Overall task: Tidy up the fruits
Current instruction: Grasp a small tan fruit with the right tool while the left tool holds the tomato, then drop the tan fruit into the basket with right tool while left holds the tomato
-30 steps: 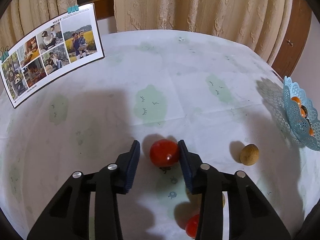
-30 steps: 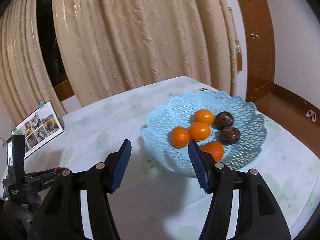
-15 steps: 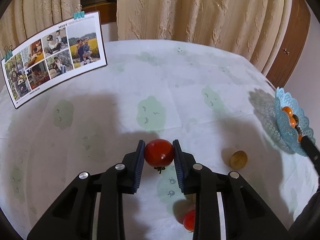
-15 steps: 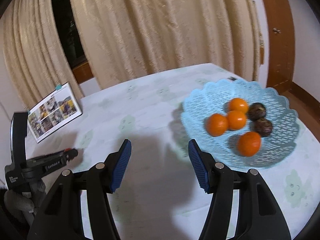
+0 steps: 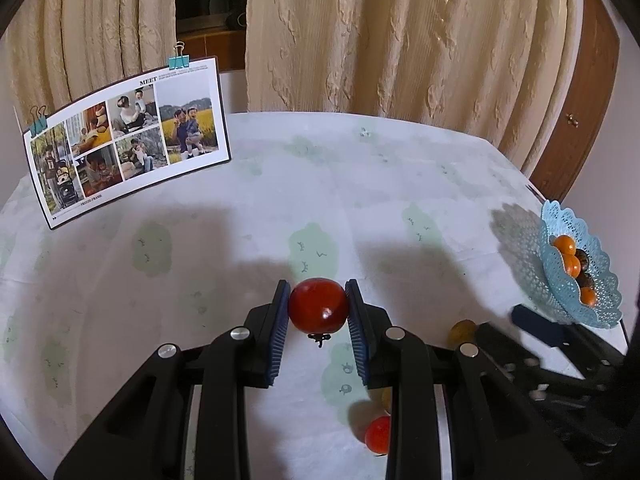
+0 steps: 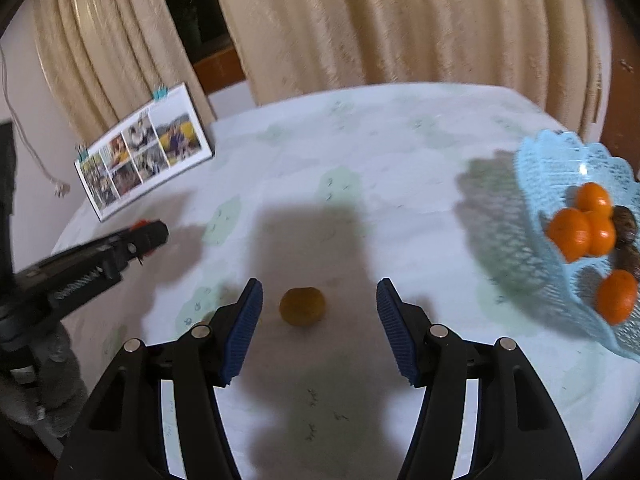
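My left gripper [image 5: 319, 320] is shut on a red tomato [image 5: 318, 305] and holds it above the table. My right gripper [image 6: 318, 312] is open, with a small yellow-brown fruit [image 6: 302, 306] on the table between its fingers; that fruit also shows in the left wrist view [image 5: 462, 330]. A light blue lace basket [image 6: 532, 216] at the right holds several oranges [image 6: 570, 232] and dark fruits [image 6: 626, 222]; it shows in the left wrist view [image 5: 600, 304] too. A small red fruit [image 5: 378, 434] lies below the left gripper.
A photo card [image 5: 124, 140] held by clips stands at the table's back left. Beige curtains [image 5: 400, 32] hang behind the table. A wooden door [image 5: 576, 112] is at the right. The white tablecloth [image 5: 360, 184] covers the table.
My left gripper closed on the red tomato and lifted it. My right gripper swung left from the basket and came down around the yellow-brown fruit.
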The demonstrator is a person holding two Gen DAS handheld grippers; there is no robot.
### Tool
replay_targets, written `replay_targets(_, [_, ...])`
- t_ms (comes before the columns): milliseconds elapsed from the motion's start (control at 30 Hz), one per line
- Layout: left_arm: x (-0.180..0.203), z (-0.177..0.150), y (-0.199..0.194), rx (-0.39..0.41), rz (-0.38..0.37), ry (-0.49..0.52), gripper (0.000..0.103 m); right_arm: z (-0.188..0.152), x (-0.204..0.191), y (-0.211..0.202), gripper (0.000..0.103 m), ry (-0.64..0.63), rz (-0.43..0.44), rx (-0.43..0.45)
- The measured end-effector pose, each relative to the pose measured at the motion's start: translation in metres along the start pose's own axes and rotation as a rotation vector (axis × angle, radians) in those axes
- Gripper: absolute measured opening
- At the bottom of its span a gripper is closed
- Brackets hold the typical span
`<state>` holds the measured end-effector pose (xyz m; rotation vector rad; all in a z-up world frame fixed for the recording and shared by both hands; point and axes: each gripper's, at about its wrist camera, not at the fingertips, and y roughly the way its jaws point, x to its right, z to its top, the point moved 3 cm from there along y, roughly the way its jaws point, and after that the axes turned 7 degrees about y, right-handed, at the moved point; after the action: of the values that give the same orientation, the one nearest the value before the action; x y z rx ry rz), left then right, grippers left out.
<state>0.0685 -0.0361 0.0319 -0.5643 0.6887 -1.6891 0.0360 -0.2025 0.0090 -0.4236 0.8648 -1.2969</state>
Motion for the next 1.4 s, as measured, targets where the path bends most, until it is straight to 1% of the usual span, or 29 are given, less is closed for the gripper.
replay_targets(133, [-0.002, 0.000, -0.002, 0.003, -0.001, -0.006, 0.028, -0.002, -0.004, 0.016, 0.060, -0.029, -0.012, -0.036])
replay_targets(233, [-0.003, 0.000, -0.002, 0.004, 0.000, -0.008, 0.028, -0.003, -0.006, 0.024, 0.049, -0.046, -0.016, -0.061])
replay_targets(300, [-0.004, 0.000, -0.002, 0.003, -0.001, -0.007, 0.028, -0.004, -0.007, 0.027, 0.044, -0.058, -0.019, -0.066])
replay_targets(367, [-0.003, 0.000, -0.002, 0.002, -0.002, -0.005, 0.028, -0.004, -0.008, 0.028, 0.035, -0.067, -0.019, -0.070])
replay_targets(433, [-0.003, 0.000, -0.002, 0.002, -0.003, -0.004, 0.028, -0.005, -0.008, 0.028, 0.029, -0.071, -0.018, -0.071])
replay_targets(567, [-0.001, 0.000, -0.002, 0.003, -0.005, 0.002, 0.028, -0.004, -0.007, 0.025, 0.029, -0.064, -0.020, -0.062])
replay_targets(800, [0.005, -0.001, -0.003, 0.006, -0.011, 0.017, 0.028, 0.008, 0.011, -0.008, 0.029, -0.001, -0.034, 0.033])
replay_targets(967, [0.011, -0.002, -0.003, 0.006, -0.016, 0.029, 0.028, 0.020, 0.039, -0.039, 0.029, 0.072, -0.065, 0.117])
replay_targets(1167, [0.017, -0.002, -0.004, 0.008, -0.019, 0.043, 0.028, 0.029, 0.075, -0.069, 0.029, 0.149, -0.111, 0.195])
replay_targets(1400, [0.023, -0.001, -0.004, 0.009, -0.025, 0.054, 0.028, 0.033, 0.115, -0.087, 0.029, 0.234, -0.159, 0.240])
